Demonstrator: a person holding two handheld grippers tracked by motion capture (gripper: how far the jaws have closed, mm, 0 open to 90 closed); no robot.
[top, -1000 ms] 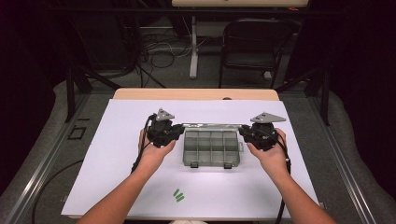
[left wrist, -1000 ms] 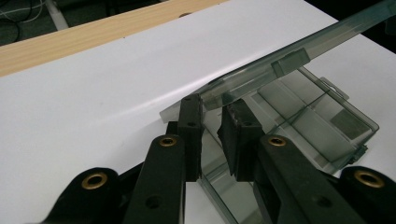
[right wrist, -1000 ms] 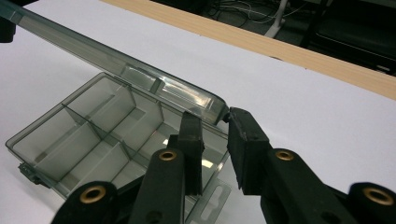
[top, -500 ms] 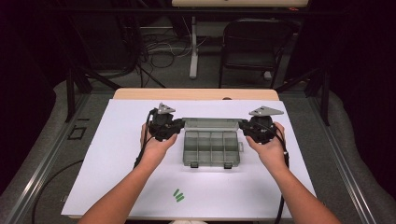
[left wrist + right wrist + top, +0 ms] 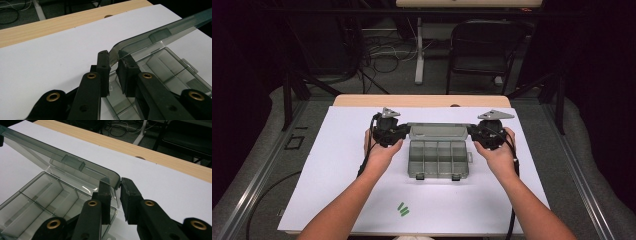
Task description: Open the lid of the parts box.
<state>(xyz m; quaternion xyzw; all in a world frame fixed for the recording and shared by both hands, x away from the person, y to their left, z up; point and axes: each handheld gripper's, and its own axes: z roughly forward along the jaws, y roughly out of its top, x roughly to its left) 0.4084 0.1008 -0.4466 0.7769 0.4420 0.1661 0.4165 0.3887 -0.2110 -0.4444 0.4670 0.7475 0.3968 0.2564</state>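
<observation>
A clear grey plastic compartment box [image 5: 437, 159] lies on the white sheet, its empty cells facing up. Its hinged lid [image 5: 437, 131] stands raised along the far side. My left gripper [image 5: 404, 132] is shut on the lid's left corner and my right gripper [image 5: 472, 132] on its right corner, a hand behind each. In the left gripper view the jaws [image 5: 113, 58] pinch the rounded corner of the lid [image 5: 155, 37] above the tray [image 5: 172, 72]. In the right gripper view the jaws [image 5: 115, 186] clamp the other corner of the lid [image 5: 62, 157], with the tray [image 5: 37, 195] below.
The white sheet [image 5: 337, 165] covers most of the wooden table [image 5: 422, 100]. Small green marks [image 5: 402, 209] lie on the sheet near the front edge. Behind the table stand a black chair [image 5: 484, 45] and floor cables.
Both grippers have moved a little away from the person, and the lid between them has swung up and back.
</observation>
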